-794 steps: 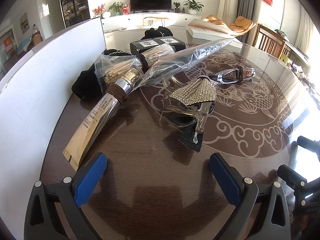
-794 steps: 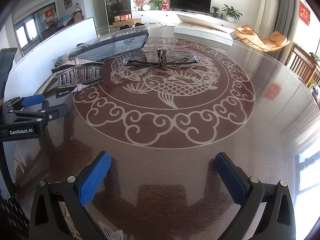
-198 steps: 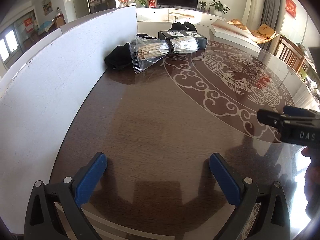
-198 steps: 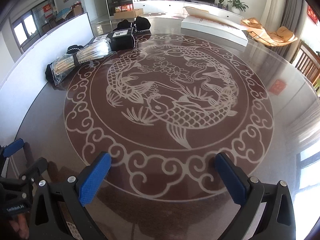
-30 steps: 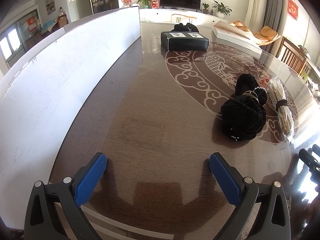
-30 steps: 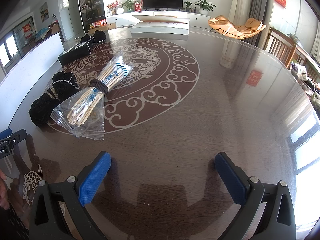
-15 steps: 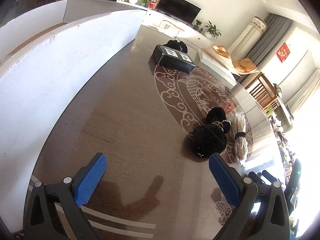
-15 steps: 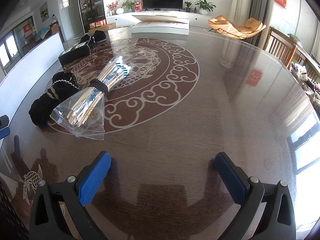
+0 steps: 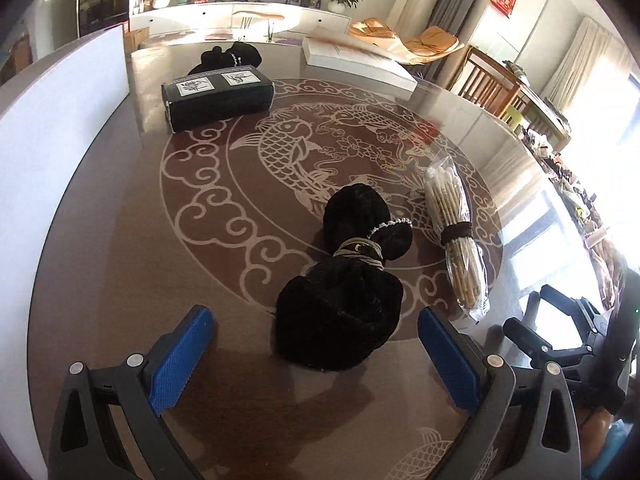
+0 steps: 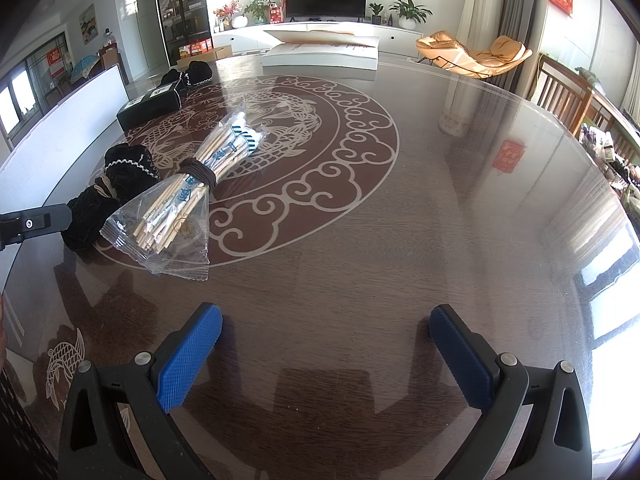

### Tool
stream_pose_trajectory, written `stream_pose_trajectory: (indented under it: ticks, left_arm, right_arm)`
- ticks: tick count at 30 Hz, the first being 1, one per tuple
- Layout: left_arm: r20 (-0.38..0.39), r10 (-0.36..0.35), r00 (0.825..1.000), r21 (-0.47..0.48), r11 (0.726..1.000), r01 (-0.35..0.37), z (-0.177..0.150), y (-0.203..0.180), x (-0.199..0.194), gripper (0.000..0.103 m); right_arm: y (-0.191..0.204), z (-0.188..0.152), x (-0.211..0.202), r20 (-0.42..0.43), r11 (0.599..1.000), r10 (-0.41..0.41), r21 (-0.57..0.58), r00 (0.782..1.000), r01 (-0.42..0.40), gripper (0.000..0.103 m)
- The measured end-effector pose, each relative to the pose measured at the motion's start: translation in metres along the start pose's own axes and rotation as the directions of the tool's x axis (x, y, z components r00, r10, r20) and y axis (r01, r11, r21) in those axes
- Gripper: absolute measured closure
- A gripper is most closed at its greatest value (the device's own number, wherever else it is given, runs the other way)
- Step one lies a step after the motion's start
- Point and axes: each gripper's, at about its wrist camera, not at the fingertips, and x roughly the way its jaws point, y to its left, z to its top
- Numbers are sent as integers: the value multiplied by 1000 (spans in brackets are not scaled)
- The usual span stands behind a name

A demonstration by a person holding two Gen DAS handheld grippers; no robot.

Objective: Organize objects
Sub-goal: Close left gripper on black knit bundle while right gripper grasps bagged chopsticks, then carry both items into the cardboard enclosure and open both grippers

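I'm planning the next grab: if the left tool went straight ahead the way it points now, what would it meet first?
Most likely the black tied cloth bundle, lying between the left tool's open blue pads just ahead. The bagged sticks lie off to the right of that line. Depth is hard to judge through the fisheye.

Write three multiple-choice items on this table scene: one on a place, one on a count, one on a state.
1. The bag of chopsticks lies:
A. on the black box
B. beside the tied black cloth bundle
C. in the left gripper

2. Bands around the bag of chopsticks:
A. none
B. one
C. three

3. The left gripper is:
A. open, empty
B. shut on the bundle
C. shut on the box

Answers:
1 B, it rests on the table next to the tied black cloth bundle.
2 B, one dark band at its middle.
3 A, pads wide apart, nothing gripped.
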Motion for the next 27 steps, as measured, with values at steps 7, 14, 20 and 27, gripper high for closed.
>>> stream_pose_trajectory:
  ticks: [7,14,20,27]
  left_arm:
    - [113,162,980,91,981,-172,-19,7,-9,75]
    - [156,167,974,-65,985,-159,-24,43,-39,75]
    - [228,172,958,-59,985,-163,-34,38,-66,75]
    - [300,166,939,-140,982,-129,-15,57,-132,75]
  right_arm:
    - [5,22,-3,-14,994,99,38,995,-99,2]
    - [83,94,33,-157,991,108,-58,982,-118,24]
    - [94,89,41,-164,996,71,-32,984,-78,72]
    - [111,110,-19,-37,973,231,-20,972,-232,73]
